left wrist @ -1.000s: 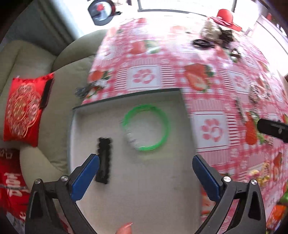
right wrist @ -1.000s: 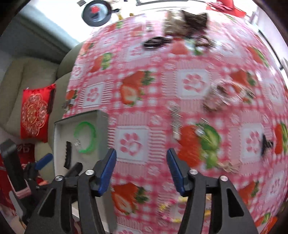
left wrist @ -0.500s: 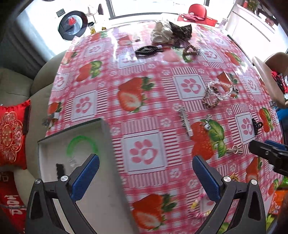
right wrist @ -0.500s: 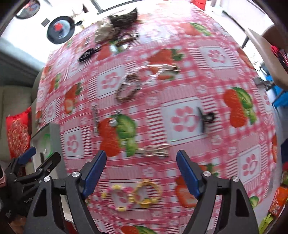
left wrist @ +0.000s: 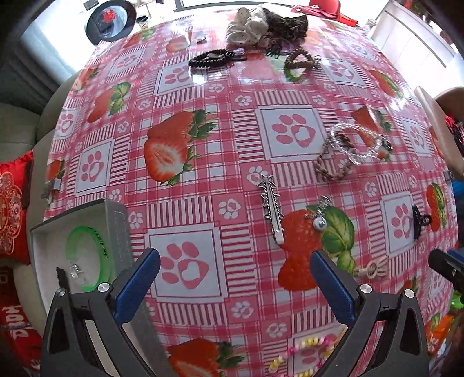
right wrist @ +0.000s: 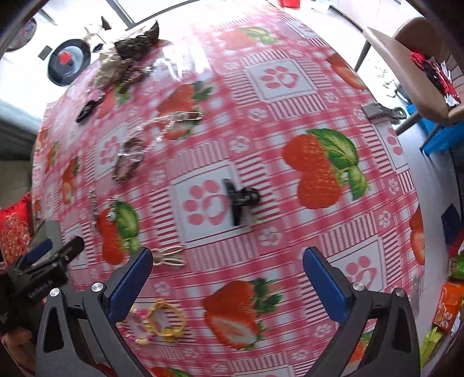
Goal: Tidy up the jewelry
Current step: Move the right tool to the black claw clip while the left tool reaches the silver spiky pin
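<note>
My left gripper [left wrist: 235,278] is open and empty above the strawberry tablecloth. Left of it stands a grey box [left wrist: 116,229] with a green bangle [left wrist: 98,252] inside. A silver hair clip [left wrist: 272,208], a pearl charm [left wrist: 319,221], a braided bracelet [left wrist: 330,165] and a clear bead bracelet [left wrist: 359,145] lie ahead. My right gripper [right wrist: 227,278] is open and empty, with a black claw clip [right wrist: 240,200] lying ahead of it. A beige hair clip [right wrist: 171,256] and a yellow beaded bracelet [right wrist: 162,322] lie by its left finger.
Hair ties and scrunchies [left wrist: 261,26] are piled at the table's far edge. A metal clip [right wrist: 380,111] lies at the right edge, by a chair [right wrist: 406,63]. A sofa with a red cushion [left wrist: 11,203] is left of the table.
My left gripper has swung right, away from over the box, and now looks across the table. My right gripper has moved right, and the black claw clip now lies ahead of it.
</note>
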{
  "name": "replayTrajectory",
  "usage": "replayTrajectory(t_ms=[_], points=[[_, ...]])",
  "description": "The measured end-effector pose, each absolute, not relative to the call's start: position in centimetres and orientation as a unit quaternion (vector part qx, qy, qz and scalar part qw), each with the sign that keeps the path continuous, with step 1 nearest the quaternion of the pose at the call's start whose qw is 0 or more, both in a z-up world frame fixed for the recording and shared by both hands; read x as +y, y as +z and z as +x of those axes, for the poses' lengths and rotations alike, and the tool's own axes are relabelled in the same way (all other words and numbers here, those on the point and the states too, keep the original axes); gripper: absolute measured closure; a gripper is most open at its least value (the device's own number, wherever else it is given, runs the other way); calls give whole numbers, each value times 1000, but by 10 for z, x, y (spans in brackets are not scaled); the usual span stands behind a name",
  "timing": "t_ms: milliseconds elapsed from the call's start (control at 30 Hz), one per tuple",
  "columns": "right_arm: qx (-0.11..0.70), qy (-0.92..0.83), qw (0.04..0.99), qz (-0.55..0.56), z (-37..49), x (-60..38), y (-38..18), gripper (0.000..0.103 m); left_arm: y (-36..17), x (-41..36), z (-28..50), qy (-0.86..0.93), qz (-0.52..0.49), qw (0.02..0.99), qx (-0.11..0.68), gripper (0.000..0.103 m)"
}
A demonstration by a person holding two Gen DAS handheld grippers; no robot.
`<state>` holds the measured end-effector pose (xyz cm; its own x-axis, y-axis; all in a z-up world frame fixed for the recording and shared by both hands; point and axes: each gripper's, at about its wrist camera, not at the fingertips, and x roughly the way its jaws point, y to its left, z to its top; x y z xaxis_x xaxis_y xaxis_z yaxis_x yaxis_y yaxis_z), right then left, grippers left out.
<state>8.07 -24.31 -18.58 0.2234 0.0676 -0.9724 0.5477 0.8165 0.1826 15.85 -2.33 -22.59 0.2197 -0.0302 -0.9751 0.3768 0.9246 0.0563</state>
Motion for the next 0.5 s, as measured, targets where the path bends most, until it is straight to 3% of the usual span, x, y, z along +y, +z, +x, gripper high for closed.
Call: replayTrajectory(t_ms=[500], points=[[615,-171,733,235,97,-264,-211,0,-258,-33,186,-108,144,761,623,0]])
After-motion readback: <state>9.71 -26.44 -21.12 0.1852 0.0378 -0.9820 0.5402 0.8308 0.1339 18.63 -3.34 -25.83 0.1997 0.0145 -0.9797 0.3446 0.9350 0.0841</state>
